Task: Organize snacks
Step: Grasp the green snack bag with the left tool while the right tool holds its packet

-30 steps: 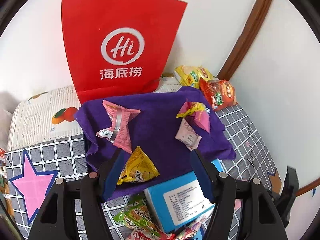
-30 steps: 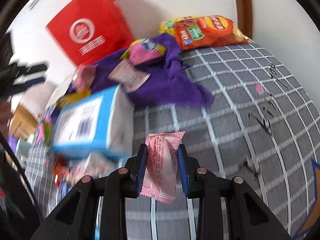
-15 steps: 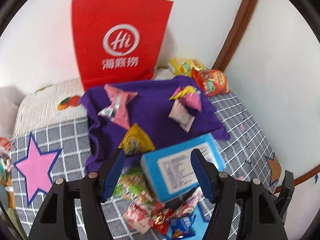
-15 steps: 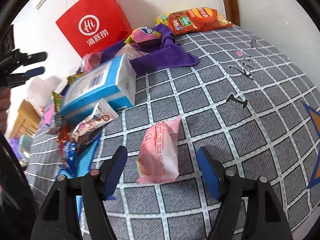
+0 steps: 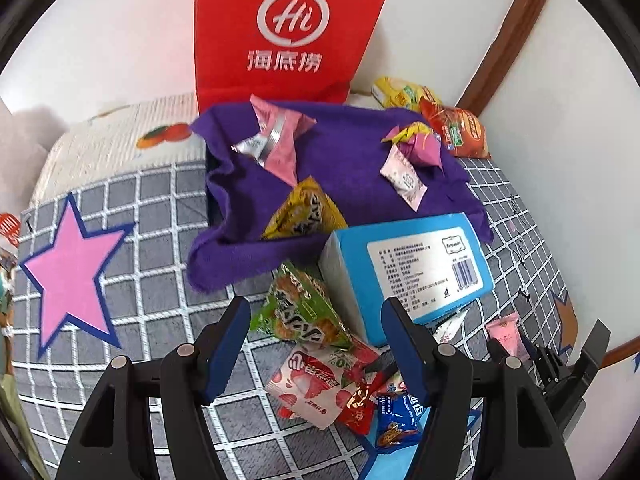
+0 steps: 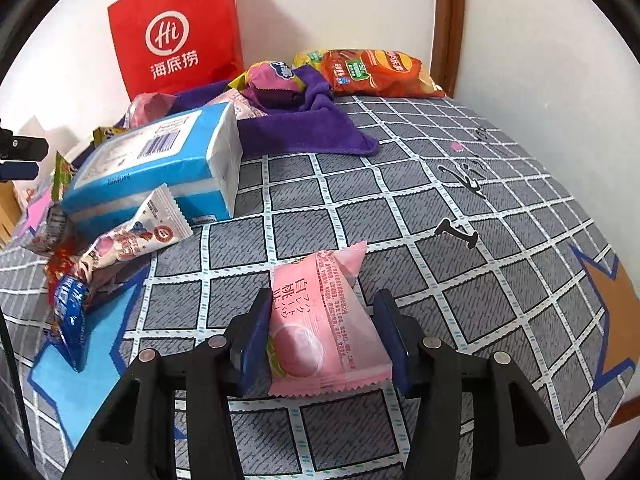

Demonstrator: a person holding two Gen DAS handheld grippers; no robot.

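My right gripper [image 6: 324, 312] is open, its jaws on either side of a pink peach snack packet [image 6: 320, 320] that lies on the grey checked mat. The left pad looks close to or touching the packet; the right pad stands apart. The packet also shows small in the left wrist view [image 5: 505, 329]. My left gripper [image 5: 316, 316] is open and empty, held above a green snack bag [image 5: 304, 308] and a red-and-white strawberry packet [image 5: 316, 380]. A blue box [image 5: 412, 264] lies beside them.
A purple cloth [image 5: 344, 148] holds several snack packets. A red paper bag [image 5: 288, 32] stands against the back wall. Orange and yellow chip bags [image 6: 376, 72] lie in the far corner. Small wrapped snacks [image 6: 68, 304] lie left of the right gripper.
The right gripper let the pink packet down onto the mat and opened, then narrowed its jaws around it. The left gripper drew back from the purple cloth toward the snack pile.
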